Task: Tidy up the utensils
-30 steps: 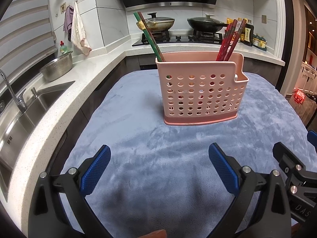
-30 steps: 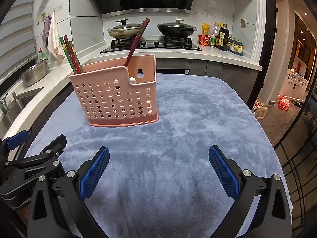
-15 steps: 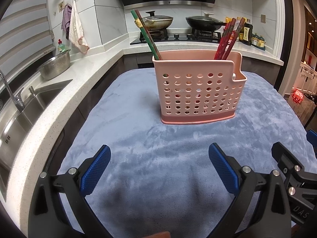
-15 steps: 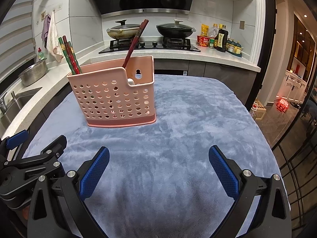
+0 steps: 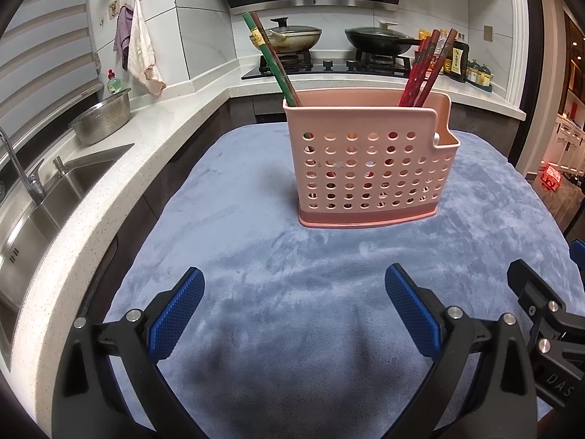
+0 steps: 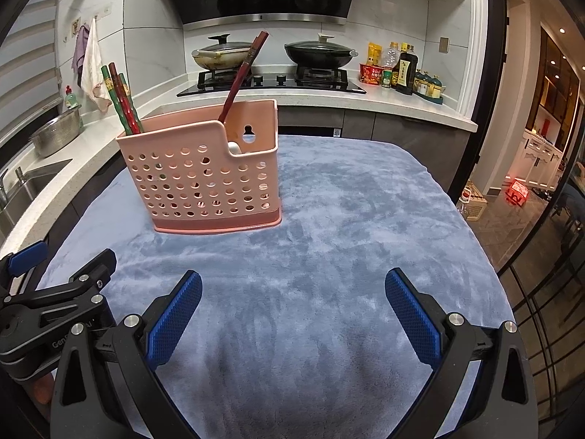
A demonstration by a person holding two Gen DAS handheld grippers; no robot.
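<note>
Nearing the caddy (image 5: 369, 168), now looming larger at 12 o'clock on the cloth (image 5: 256, 256), both grippers, left (image 5: 294, 314) and right (image 6: 292, 314), are hanging spread and empty; chopsticks (image 5: 272, 62) are already standing inside, suggesting organizing is nearly done.

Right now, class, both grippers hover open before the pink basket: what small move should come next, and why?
Probably none beyond easing both back: the chopsticks and spoon already stand in the basket, the cloth around it looks bare, and the left gripper and right gripper hold nothing.
</note>
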